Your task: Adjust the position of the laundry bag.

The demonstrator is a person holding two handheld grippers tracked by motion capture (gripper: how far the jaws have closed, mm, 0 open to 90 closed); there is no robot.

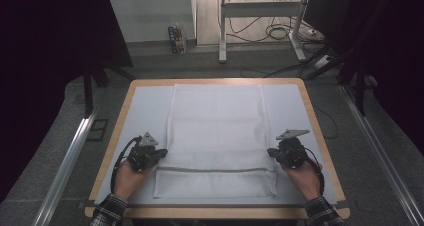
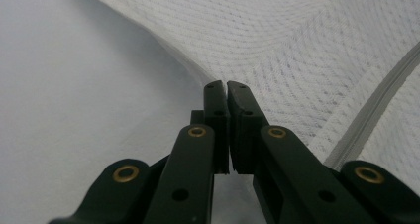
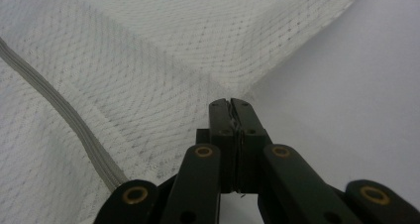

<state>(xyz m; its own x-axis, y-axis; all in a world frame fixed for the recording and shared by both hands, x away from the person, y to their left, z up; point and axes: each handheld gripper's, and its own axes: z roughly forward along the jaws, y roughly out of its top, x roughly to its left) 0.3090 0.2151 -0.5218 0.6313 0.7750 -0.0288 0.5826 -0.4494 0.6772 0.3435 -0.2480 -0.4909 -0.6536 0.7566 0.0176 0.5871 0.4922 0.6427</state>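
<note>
A white mesh bag (image 1: 215, 131) lies flat on the pale mat (image 1: 142, 111), its grey zipper band (image 1: 215, 170) running across near the front. My left gripper (image 1: 164, 153) is at the bag's left edge, level with the zipper. Its jaws are shut, and the mesh bag (image 2: 277, 40) rises in a fold to the left gripper (image 2: 227, 86). My right gripper (image 1: 271, 152) is at the right edge. It is shut too, and the right gripper (image 3: 230, 103) pinches the rim of the mesh bag (image 3: 148, 75). The zipper band (image 3: 59, 115) runs off to its left.
The mat covers a wooden table (image 1: 320, 136). Beyond its far edge stand a white metal stand (image 1: 222, 31), loose cables (image 1: 280, 33) and a small carton (image 1: 176, 39) on the floor. Metal rails (image 1: 70, 156) flank the table on both sides.
</note>
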